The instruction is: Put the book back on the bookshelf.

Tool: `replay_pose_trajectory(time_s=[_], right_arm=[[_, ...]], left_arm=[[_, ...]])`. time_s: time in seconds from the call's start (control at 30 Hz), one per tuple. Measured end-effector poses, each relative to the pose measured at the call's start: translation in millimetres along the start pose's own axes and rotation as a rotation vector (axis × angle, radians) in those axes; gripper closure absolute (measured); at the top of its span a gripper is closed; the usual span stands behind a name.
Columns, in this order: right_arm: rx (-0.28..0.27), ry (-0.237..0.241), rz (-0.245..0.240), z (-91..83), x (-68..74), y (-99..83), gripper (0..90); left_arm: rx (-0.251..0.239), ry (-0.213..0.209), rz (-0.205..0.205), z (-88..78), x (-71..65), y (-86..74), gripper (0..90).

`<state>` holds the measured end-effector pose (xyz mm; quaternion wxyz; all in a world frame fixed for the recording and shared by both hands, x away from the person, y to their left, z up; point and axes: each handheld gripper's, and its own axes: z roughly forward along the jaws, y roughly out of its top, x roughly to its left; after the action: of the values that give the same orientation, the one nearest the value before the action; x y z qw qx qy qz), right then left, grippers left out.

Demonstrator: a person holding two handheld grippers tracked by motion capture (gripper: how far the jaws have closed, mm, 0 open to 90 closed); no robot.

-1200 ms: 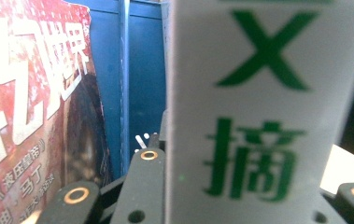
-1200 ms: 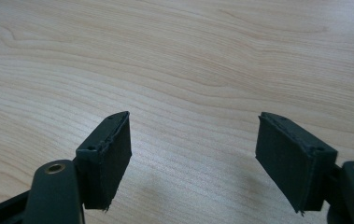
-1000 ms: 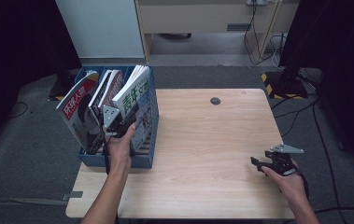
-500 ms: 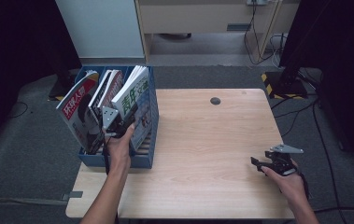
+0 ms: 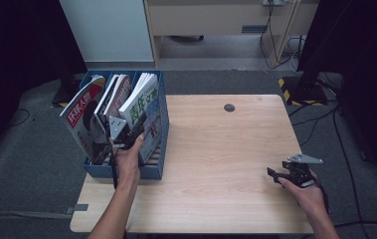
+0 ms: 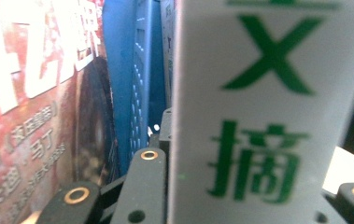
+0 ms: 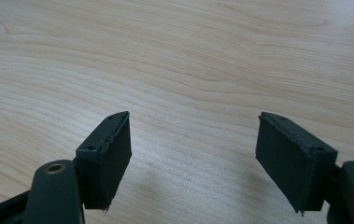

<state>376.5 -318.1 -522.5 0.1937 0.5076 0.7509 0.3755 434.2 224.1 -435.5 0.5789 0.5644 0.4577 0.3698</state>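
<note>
no change since a second ago | left claw [image 5: 124, 130] clenched on green-lettered magazine [image 5: 143, 107] in blue file box [image 5: 152, 168], at 9 o'clock | right claw [image 7: 193, 161] released over surface [image 5: 216, 149], at 4 o'clock | lift-out not begun

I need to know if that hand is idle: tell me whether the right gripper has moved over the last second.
No. The right gripper sits at the same spot near the table's right edge, fingers open over bare wood.

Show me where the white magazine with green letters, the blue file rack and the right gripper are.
white magazine with green letters [image 5: 143, 107]: high view, front cover.
blue file rack [image 5: 126, 171]: high view, front wall.
right gripper [image 7: 193, 163]: right gripper view, between the tips.
</note>
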Motion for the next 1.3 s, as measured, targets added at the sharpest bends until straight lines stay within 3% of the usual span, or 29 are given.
replay_pose_trajectory(time_s=[0.47, 0.67, 1.03, 1.13, 1.3], right_arm=[[0.004, -0.001, 0.002, 0.3, 0.4, 0.0, 26.8], [0.007, -0.002, 0.002, 0.9, 0.6, 0.1, 26.8], [0.008, 0.0, 0.003, 0.8, 1.1, 0.2, 26.8], [0.005, 0.0, 0.005, 0.5, 1.0, 0.3, 26.9], [0.005, 0.0, 0.004, -0.2, 0.0, 0.1, 26.9]], left_arm=[[-0.025, -0.001, 0.007, -3.5, -0.2, -1.5, 73.5], [-0.009, -0.001, 0.029, -2.0, -1.7, -5.6, 73.5], [0.002, 0.029, -0.01, -2.3, 0.5, -7.2, 73.4], [0.008, 0.026, -0.006, -2.5, 0.9, -6.9, 73.4], [0.017, 0.027, -0.035, -3.9, 3.5, -7.3, 73.1]])
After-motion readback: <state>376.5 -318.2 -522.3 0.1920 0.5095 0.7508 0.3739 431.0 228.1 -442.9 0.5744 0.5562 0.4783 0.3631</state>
